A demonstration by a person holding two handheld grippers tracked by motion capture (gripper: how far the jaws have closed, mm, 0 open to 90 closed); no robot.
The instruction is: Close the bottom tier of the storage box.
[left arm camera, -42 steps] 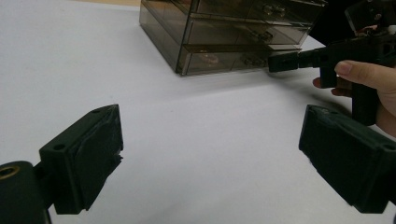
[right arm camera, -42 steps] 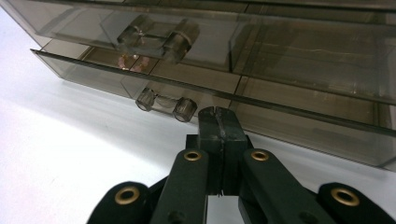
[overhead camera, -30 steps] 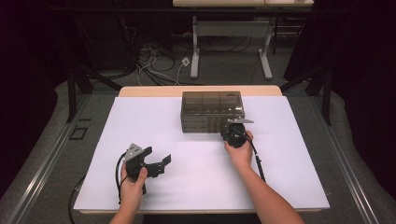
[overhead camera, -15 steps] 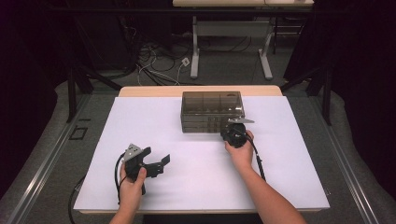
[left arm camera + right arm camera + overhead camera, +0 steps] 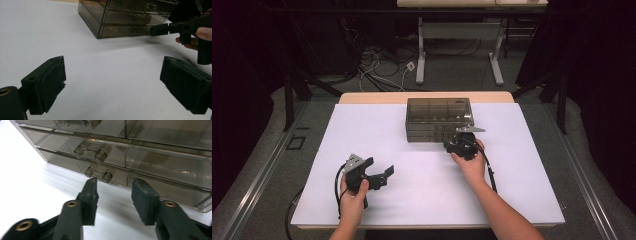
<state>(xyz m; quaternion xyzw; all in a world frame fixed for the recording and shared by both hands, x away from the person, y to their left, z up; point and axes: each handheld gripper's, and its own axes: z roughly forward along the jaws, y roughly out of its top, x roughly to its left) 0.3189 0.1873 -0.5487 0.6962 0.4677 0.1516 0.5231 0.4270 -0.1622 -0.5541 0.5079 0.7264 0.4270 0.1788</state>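
Note:
A smoky see-through drawer box stands at the back middle of the white table. My right gripper sits low at the box's front right. In the right gripper view it is open, and the bottom drawer's clear handle lies just past its left fingertip, outside the gap. A second handle is on the drawer above. My left gripper rests at the front left, wide open with nothing in it, facing the box and the right gripper.
The table's wooden back edge shows behind the box. Cables trail from both grippers toward the front edge. Beyond the table are floor cables and a desk frame. Bare white surface lies between the two hands.

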